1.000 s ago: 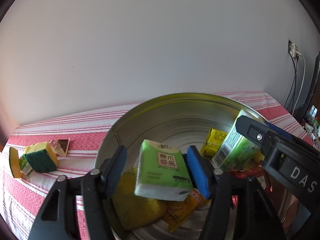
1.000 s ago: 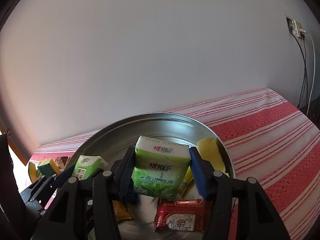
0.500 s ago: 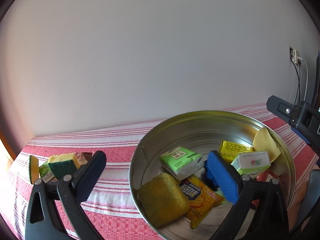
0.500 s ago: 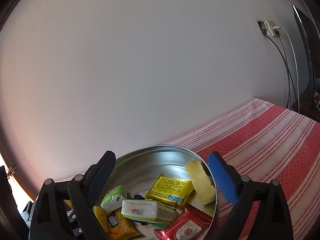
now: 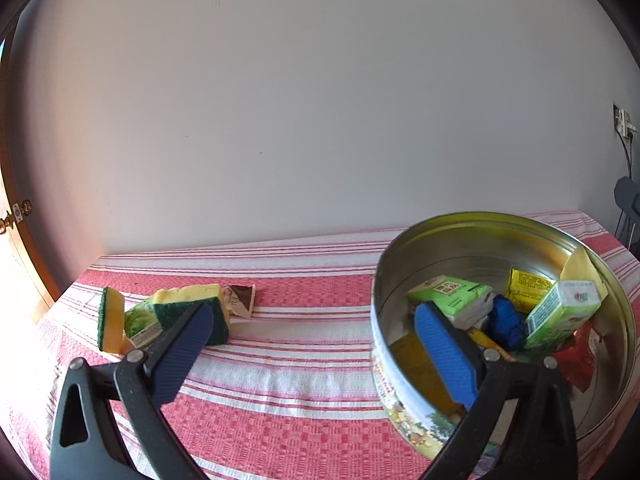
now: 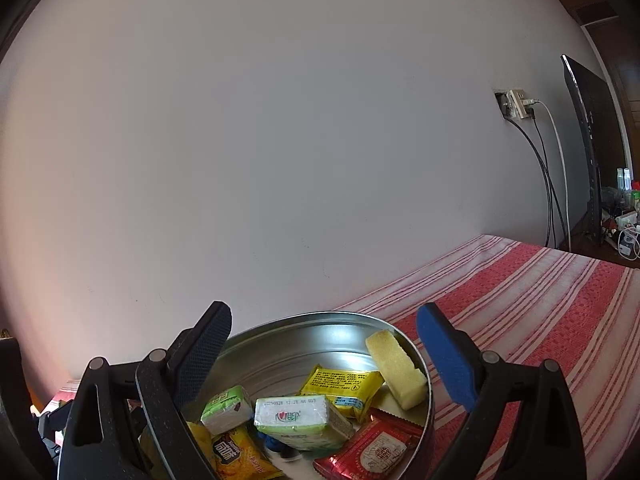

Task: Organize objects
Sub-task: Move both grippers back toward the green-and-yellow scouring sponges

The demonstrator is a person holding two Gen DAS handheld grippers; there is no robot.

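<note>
**Tin half filled, left pile next**

The round metal tin (image 5: 400,384) stands on the striped tablecloth (image 5: 288,380) toward the table's right end, near the wall edge. Inside it lie two green tissue packs (image 6: 298,416), one flat and one propped against the far wall, a yellow sachet (image 6: 340,386), a yellow sponge (image 6: 396,368) leaning on the rim, a red snack packet (image 6: 372,452), an orange snack bag (image 6: 234,456), a small blue item I cannot identify, and another yellowish piece half hidden low on the near side.

What is left to tidy sits near the table's left end: a green-and-yellow scouring sponge (image 5: 196,304), a second sponge standing on edge (image 5: 110,320), a green packet (image 5: 140,326) wedged between them, and a brown sachet (image 5: 240,300) just beside the pile, all touching or nearly so.

The left gripper (image 5: 316,348) has its jaws spread wide with nothing between them, one blue pad in front of the sponge pile and the other over the tin's near wall. The right gripper (image 6: 324,356) is likewise wide and empty, hovering over the tin.

My judgement: the step in hand is reaching for the left pile. It would go best taking the top scouring sponge alone, pads on its flat faces, so the neighbours are not dragged along; soft foam needs only a light squeeze.
</note>
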